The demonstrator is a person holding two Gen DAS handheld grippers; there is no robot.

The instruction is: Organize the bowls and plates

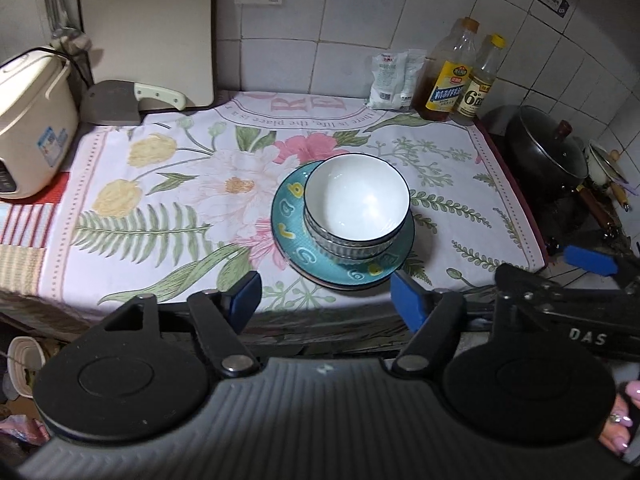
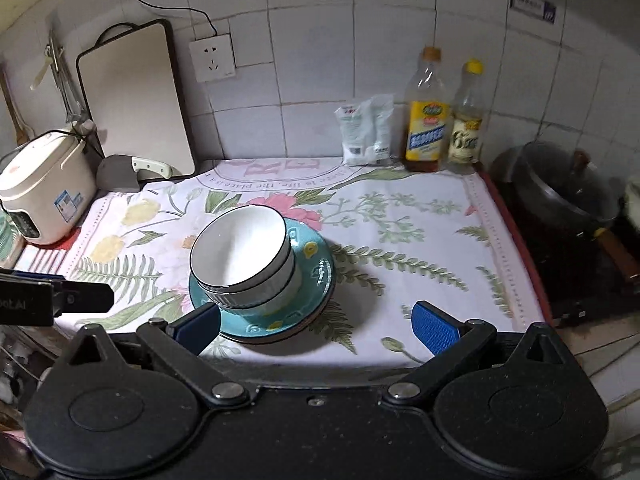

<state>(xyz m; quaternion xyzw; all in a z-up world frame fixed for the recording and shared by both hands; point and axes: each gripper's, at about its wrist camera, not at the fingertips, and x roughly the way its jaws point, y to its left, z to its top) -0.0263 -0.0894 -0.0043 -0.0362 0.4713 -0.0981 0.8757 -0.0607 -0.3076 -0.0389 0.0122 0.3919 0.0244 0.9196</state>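
Observation:
Two white bowls with dark rims (image 1: 357, 204) (image 2: 240, 258) sit nested on a stack of plates, the top one teal with yellow marks (image 1: 290, 216) (image 2: 316, 264), on the floral cloth. My left gripper (image 1: 326, 296) is open, raised near the counter's front edge, short of the stack, with nothing between its blue pads. My right gripper (image 2: 316, 326) is open too, high above the front edge; its left pad overlaps the plate's rim in the right wrist view only. In the left wrist view the right gripper's body (image 1: 560, 304) shows at the right.
A rice cooker (image 1: 32, 136) (image 2: 48, 188), a cleaver (image 1: 120, 100) and a cutting board (image 2: 136, 96) stand at the left. Two bottles (image 1: 460, 80) (image 2: 428, 120) and white packets (image 2: 366, 132) line the back wall. A dark lidded pot (image 1: 548, 152) (image 2: 560, 204) sits at the right.

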